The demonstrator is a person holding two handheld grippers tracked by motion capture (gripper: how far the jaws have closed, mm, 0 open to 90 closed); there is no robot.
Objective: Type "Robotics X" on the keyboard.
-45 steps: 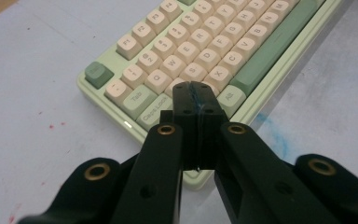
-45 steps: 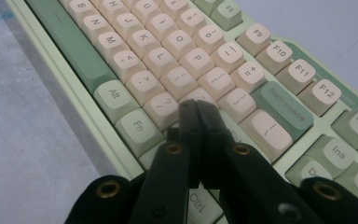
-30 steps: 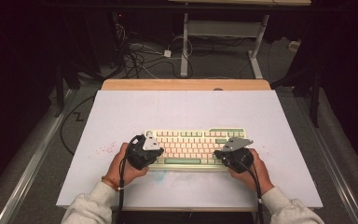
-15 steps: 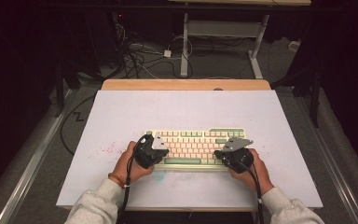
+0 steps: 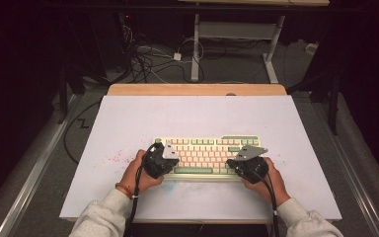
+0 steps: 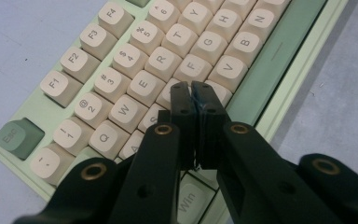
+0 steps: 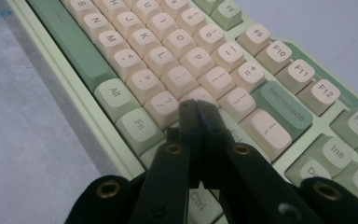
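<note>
At the near edge of the worktop (image 5: 128,123) two grey sleeves come in from 6 o'clock, each hand carrying a tool. The left tool (image 5: 164,163) has slid inward since a second ago, off the keyboard's left end and onto its keys, while the right tool (image 5: 244,165) sits where it was over the right-hand keys. In the left gripper view the left tool (image 6: 192,91) has its jaws pressed together with nothing between them, tips resting at the letter rows just beside the F and V keys. In the right gripper view the right tool (image 7: 193,108) is likewise pressed together and empty, tips down among the keys near the slash and Enter keys. The keyboard (image 5: 202,148), pale green with cream keys, lies square on the worktop slightly toward 6 o'clock of centre, where it was before. A bare strip of worktop separates it from the near edge; wide open surface lies toward 9, 3 and especially 12 o'clock, up to the wooden strip (image 5: 197,89) at the far edge. Faint red specks (image 5: 113,157) mark the surface at 9 o'clock of the keyboard. Beyond, cables (image 5: 148,59) trail on the floor.
</note>
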